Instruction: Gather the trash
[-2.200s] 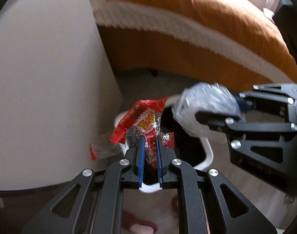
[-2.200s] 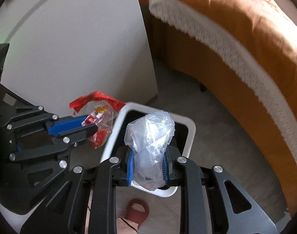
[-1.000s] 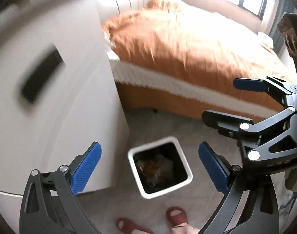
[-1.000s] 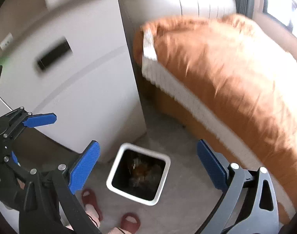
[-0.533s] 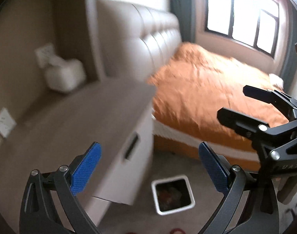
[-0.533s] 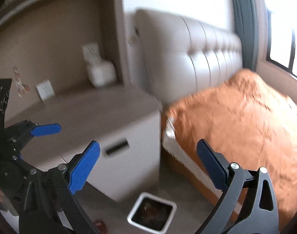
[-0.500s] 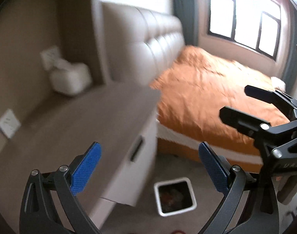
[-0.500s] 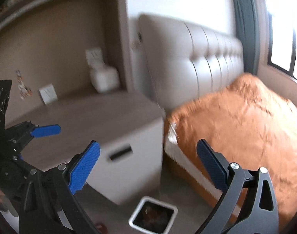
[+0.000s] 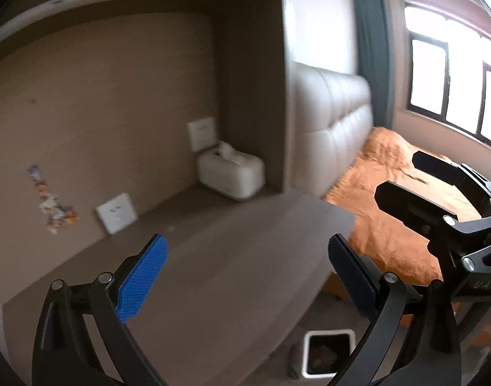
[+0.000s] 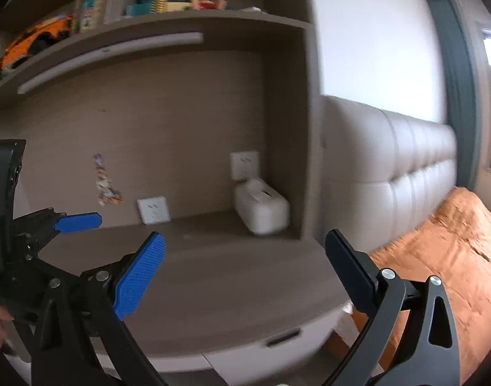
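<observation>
Both grippers are raised above the brown top of the bedside cabinet [image 9: 219, 257]. My left gripper [image 9: 245, 276] is wide open and empty. My right gripper [image 10: 242, 273] is wide open and empty too; it also shows at the right of the left wrist view [image 9: 438, 199], and the left gripper shows at the left of the right wrist view [image 10: 74, 222]. The white trash bin [image 9: 329, 353] stands on the floor below the cabinet edge, with wrappers inside. I see no trash on the cabinet top.
A white tissue box [image 9: 231, 172] [image 10: 261, 209] stands at the back of the cabinet niche, with two wall sockets [image 10: 153, 209] beside it. A padded headboard [image 10: 390, 167] and an orange bedspread [image 9: 390, 186] lie to the right. Shelves with books [image 10: 90, 0] hang above.
Both grippers let go of their trash over the bin, opened wide, and rose and tilted up from the bin to the cabinet top. The red wrapper and the clear bag are now in the bin.
</observation>
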### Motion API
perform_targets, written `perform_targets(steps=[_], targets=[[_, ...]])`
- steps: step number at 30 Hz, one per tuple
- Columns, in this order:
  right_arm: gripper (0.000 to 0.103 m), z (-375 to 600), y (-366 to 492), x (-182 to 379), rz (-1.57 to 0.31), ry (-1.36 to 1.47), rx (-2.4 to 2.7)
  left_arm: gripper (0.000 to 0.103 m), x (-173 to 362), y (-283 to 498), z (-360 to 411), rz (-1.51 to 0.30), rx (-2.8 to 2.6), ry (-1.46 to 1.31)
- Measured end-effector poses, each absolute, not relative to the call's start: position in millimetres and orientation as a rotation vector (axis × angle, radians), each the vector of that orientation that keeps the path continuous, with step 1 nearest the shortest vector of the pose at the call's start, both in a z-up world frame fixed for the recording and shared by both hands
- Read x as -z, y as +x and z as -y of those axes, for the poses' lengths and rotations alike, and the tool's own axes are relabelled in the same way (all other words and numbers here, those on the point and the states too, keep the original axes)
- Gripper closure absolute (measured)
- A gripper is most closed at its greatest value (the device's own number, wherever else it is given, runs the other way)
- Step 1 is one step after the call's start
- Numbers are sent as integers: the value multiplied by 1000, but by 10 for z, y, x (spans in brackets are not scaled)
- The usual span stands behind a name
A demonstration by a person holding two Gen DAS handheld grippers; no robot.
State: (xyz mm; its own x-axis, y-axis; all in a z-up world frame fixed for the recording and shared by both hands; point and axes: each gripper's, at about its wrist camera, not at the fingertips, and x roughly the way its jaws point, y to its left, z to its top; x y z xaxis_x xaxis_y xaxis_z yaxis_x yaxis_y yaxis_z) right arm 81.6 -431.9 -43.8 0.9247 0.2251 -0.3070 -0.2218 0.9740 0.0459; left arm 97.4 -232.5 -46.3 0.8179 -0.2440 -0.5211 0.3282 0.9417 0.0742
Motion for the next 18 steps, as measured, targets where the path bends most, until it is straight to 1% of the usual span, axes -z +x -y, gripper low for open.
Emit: perform_targets(steps=[9,18], targets=[[4,3694,1046,194,-267,-18,-365,5,152,987,1652,-496,178,118],[4,3203,1253,155,-268,-32,-453,5,103,1096,1189,-485,82,93]])
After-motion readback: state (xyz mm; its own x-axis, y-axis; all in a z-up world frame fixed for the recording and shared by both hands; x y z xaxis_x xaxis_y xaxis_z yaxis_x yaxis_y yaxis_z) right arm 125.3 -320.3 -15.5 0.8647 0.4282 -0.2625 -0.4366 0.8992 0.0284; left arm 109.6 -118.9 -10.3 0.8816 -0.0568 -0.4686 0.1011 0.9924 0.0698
